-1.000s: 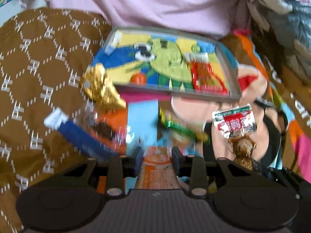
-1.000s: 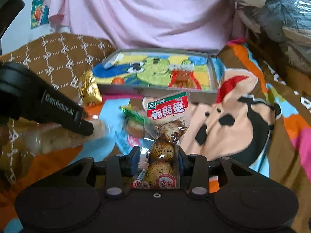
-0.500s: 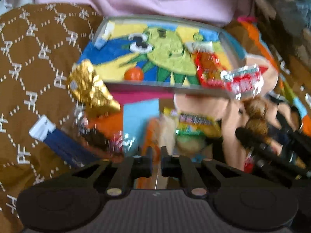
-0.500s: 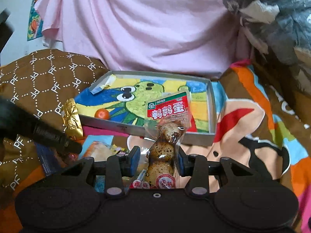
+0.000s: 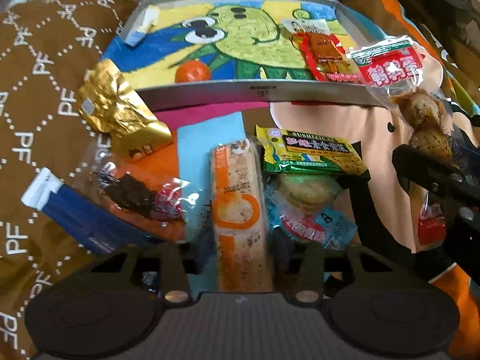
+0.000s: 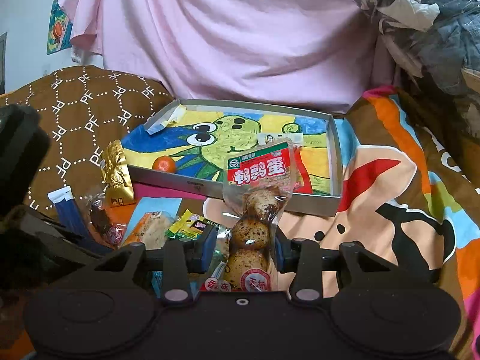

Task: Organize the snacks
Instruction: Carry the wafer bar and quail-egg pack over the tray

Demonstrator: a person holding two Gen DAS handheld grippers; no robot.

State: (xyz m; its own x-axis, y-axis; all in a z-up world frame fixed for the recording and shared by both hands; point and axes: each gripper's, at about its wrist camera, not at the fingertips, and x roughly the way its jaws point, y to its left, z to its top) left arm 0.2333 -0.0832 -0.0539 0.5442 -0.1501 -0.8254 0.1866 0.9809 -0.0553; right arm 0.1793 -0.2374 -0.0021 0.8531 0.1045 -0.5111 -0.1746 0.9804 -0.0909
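My right gripper (image 6: 242, 250) is shut on a clear quail egg packet (image 6: 255, 210) with a red label, held up in front of the grey tray (image 6: 237, 193); it also shows in the left wrist view (image 5: 420, 102). My left gripper (image 5: 240, 258) is open, its jaws on either side of an orange-and-white bar packet (image 5: 238, 213) that lies on the blanket. The tray (image 5: 255, 93) holds a small orange (image 5: 192, 71) and a red snack packet (image 5: 325, 52).
Loose snacks lie before the tray: a gold pouch (image 5: 120, 111), a blue stick packet (image 5: 78, 213), a clear dark-snack packet (image 5: 135, 192), a green-yellow packet (image 5: 309, 150) and a light blue packet (image 5: 306, 207). A brown cushion (image 6: 75, 111) lies left, pink cloth behind.
My left gripper went from shut to open around the bar packet and came closer to the snacks. My right gripper lifted the egg packet toward the tray.
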